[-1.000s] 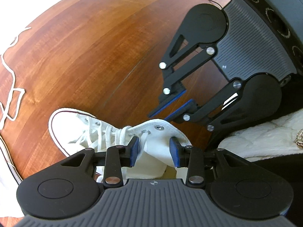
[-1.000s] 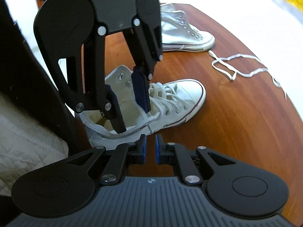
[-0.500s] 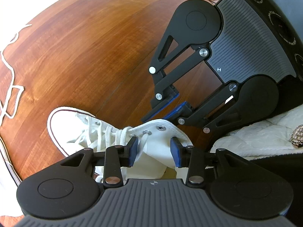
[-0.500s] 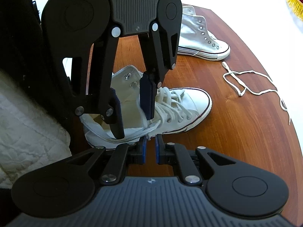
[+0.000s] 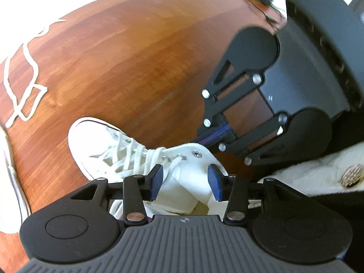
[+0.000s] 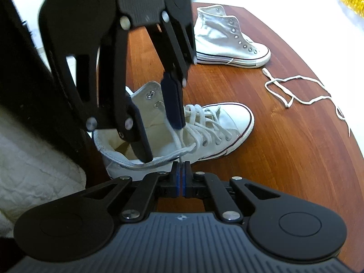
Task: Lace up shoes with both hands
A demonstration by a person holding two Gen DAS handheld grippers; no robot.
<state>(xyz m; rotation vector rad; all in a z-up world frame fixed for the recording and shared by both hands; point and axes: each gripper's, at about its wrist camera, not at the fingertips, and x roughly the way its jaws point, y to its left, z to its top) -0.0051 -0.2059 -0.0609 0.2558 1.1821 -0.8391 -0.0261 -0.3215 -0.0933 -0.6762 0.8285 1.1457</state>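
A white high-top sneaker (image 6: pixel 218 122) lies on the wooden table (image 6: pixel 284 159), mostly laced, toe pointing away. It also shows in the left wrist view (image 5: pixel 127 150). My left gripper (image 5: pixel 185 183) is open and hangs over the shoe's collar, one pad on each side of the tongue; it fills the upper left of the right wrist view (image 6: pixel 159 122). My right gripper (image 6: pixel 181 178) is shut on the white lace end (image 6: pixel 182 153) that runs from an upper eyelet, just beside the shoe's near side. In the left wrist view it is by the collar (image 5: pixel 216 134).
A second white high-top (image 6: pixel 227 43), unlaced, stands at the far side of the table. A loose white lace (image 6: pixel 295 91) lies to the right of the shoes; it also shows in the left wrist view (image 5: pixel 25 86). White quilted fabric (image 6: pixel 29 173) lies at the near left.
My right gripper's jaws have closed fully on the lace end. Both grippers shifted slightly around the shoe's collar. The left gripper stays open.
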